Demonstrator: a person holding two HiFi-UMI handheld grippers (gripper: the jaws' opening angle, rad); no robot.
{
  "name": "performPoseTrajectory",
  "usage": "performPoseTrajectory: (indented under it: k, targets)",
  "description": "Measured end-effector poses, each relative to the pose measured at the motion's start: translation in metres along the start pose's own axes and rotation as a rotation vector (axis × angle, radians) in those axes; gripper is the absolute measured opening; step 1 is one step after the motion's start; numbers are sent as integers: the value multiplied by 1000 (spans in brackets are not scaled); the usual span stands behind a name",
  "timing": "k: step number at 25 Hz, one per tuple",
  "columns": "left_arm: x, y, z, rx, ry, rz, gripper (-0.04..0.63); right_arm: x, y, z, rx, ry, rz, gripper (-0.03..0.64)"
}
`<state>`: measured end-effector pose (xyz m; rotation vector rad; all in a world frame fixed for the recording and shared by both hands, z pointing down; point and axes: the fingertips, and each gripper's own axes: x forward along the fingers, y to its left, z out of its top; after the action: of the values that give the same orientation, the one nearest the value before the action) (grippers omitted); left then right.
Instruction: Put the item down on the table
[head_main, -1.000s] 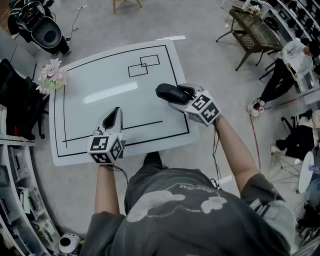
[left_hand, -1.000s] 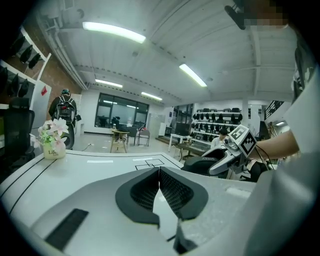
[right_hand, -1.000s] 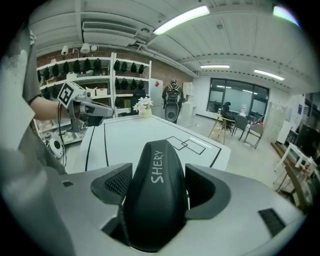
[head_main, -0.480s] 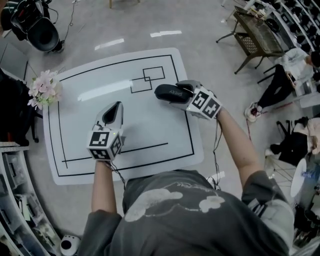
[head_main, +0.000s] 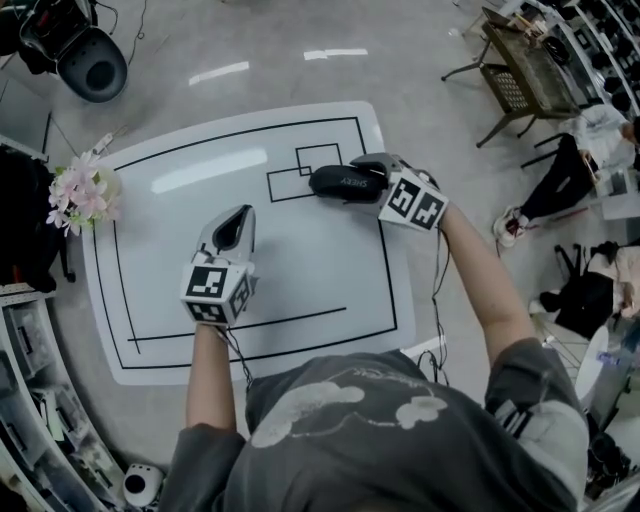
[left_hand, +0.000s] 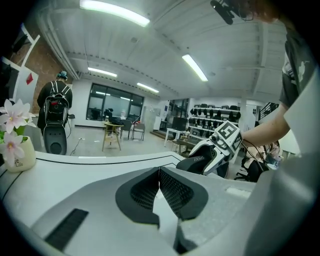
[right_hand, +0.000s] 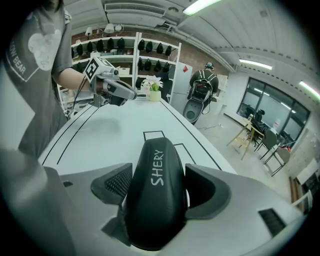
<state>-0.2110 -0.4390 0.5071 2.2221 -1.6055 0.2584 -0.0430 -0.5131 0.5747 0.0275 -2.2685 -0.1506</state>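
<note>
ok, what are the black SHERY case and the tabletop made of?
Black case: matte hard shell, probably moulded plastic or leatherette; dull, smooth, rounded, no creases. Tabletop: glossy white laminate or whiteboard-like sheet, likely; light strips reflect in it.

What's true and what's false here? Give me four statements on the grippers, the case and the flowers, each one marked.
1. The right gripper grips the black case. True.
2. The left gripper holds a cup. False: its jaws are shut on nothing.
3. Flowers stand at the left edge of the table. True.
4. The case is blank. False: it reads SHERY.
</note>
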Motion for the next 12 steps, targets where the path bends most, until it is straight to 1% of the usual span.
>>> performPoseTrajectory:
  k: [3,7,12]
  targets:
    - [6,5,0,-4,-2,2,5,7,-6,-1,-23,6,19,330]
    - [10,8,-1,-17,4,7,5,16,-8,-10,-83,56,51,330]
    - [12,8,-5,-41,10,6,5,18,-8,-13,-125,80,84,331]
